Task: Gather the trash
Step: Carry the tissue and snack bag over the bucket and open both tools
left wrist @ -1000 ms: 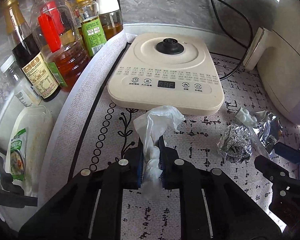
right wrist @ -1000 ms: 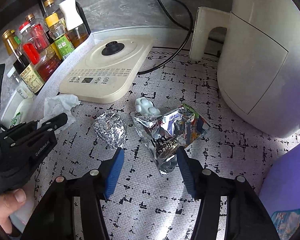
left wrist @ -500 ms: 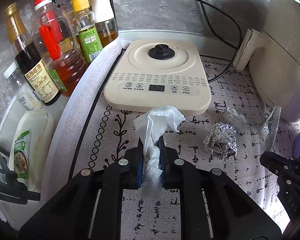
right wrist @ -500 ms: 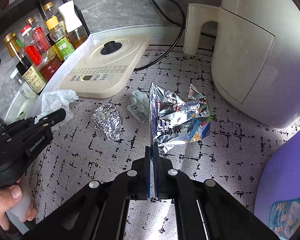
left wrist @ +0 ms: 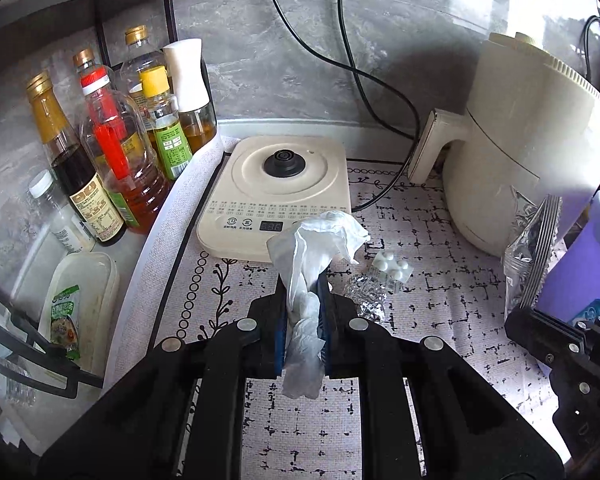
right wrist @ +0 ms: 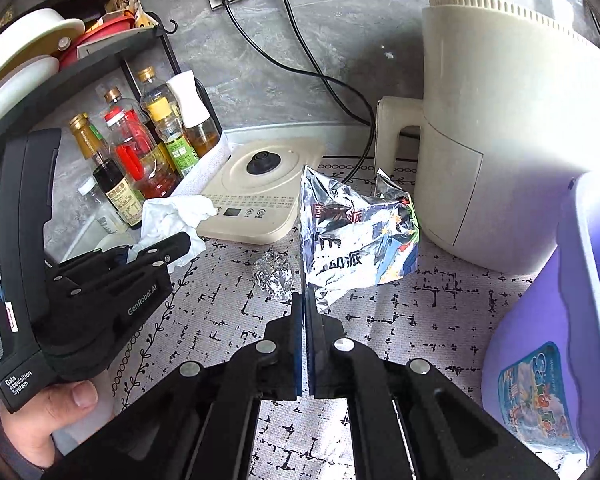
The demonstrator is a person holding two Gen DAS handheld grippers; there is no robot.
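Left wrist view: the left gripper pinches a crumpled white tissue between its blue pads, jaws narrow, the tissue's loose end fanning up toward twelve o'clock. Just beyond it sits a cream induction cooker base with a black centre knob on a white patterned table mat. At two o'clock of the gripper lie a crumpled ball of silver foil and, just beside it, a white pill blister pack, both on the mat. At ten o'clock stands a cluster of oil and sauce bottles. A cream air fryer fills the two o'clock edge, and at three o'clock hangs a silver foil snack bag above the right gripper.

Right wrist view: the right gripper is clamped tight on the lower corner of the silver foil snack bag, which hangs clear above the mat. The foil ball lies at eleven o'clock of the fingertips. At nine o'clock a hand holds the left gripper with the tissue. A purple plastic bin stands at three o'clock.
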